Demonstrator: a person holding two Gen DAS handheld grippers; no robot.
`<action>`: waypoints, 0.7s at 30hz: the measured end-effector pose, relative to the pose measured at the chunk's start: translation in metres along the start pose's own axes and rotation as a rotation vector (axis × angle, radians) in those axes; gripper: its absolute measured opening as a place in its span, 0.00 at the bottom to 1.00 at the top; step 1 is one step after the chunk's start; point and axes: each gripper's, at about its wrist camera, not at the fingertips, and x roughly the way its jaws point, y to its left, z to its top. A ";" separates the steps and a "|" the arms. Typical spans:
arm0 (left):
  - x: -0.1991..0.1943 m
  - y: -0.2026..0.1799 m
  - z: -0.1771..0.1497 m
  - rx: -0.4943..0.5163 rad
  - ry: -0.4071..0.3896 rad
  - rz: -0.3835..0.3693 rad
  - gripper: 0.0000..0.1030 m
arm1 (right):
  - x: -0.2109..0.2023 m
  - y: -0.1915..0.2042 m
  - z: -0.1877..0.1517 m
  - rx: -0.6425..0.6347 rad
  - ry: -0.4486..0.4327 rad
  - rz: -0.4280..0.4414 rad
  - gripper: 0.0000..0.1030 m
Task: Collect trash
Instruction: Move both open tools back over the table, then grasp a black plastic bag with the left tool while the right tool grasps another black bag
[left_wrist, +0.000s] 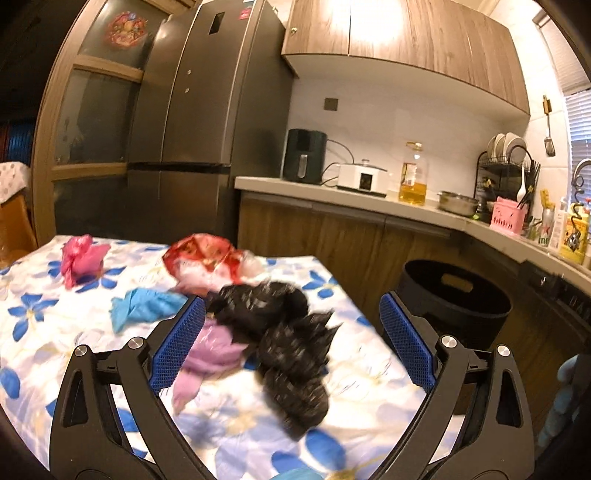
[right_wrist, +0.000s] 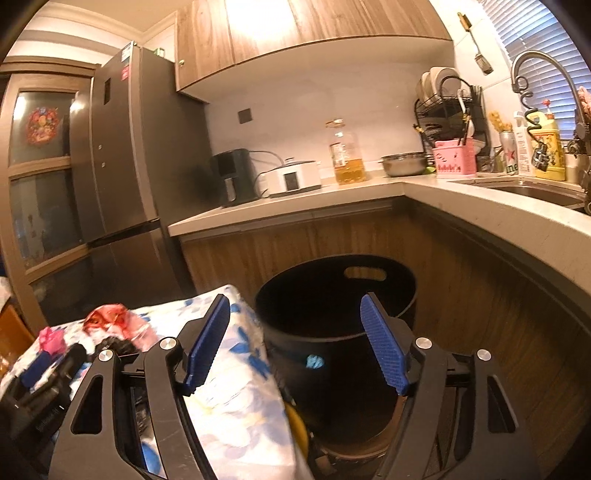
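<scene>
From the left wrist, the left gripper (left_wrist: 291, 332) hangs over a table (left_wrist: 44, 332) draped in a blue-flowered cloth, its blue-padded fingers (left_wrist: 177, 347) spread wide with nothing pinched. Between them on the cloth lie a crumpled black bag (left_wrist: 291, 354) and, touching it, a lilac bag (left_wrist: 207, 354). Further back sit a light-blue bag (left_wrist: 144, 306), a red-and-white bag (left_wrist: 207, 262) and a pink bag (left_wrist: 81, 258), each apart from the others. This spread of trash shows in full only here. Beyond the table's right edge stands the black bin (left_wrist: 454, 299), against the wooden cabinets.

From the right wrist, the right gripper (right_wrist: 295, 343) points at the same black bin (right_wrist: 332, 314), jaws parted and holding nothing. Here the bin's dim inside and its handle slot show, which the other view barely gives. Only the table's corner (right_wrist: 236, 369) appears, with the red-and-white bag (right_wrist: 110, 317) and pink bag (right_wrist: 51, 339) at far left. The sink (right_wrist: 535, 192) and tap show in this view.
</scene>
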 end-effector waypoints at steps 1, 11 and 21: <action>0.002 0.000 -0.002 0.003 0.007 0.003 0.91 | 0.000 0.003 -0.002 -0.002 0.004 0.006 0.70; 0.054 -0.011 -0.021 0.075 0.158 0.044 0.76 | 0.004 0.020 -0.008 -0.035 0.029 0.050 0.70; 0.066 0.005 -0.033 0.033 0.262 -0.021 0.17 | 0.021 0.039 -0.013 -0.084 0.064 0.100 0.70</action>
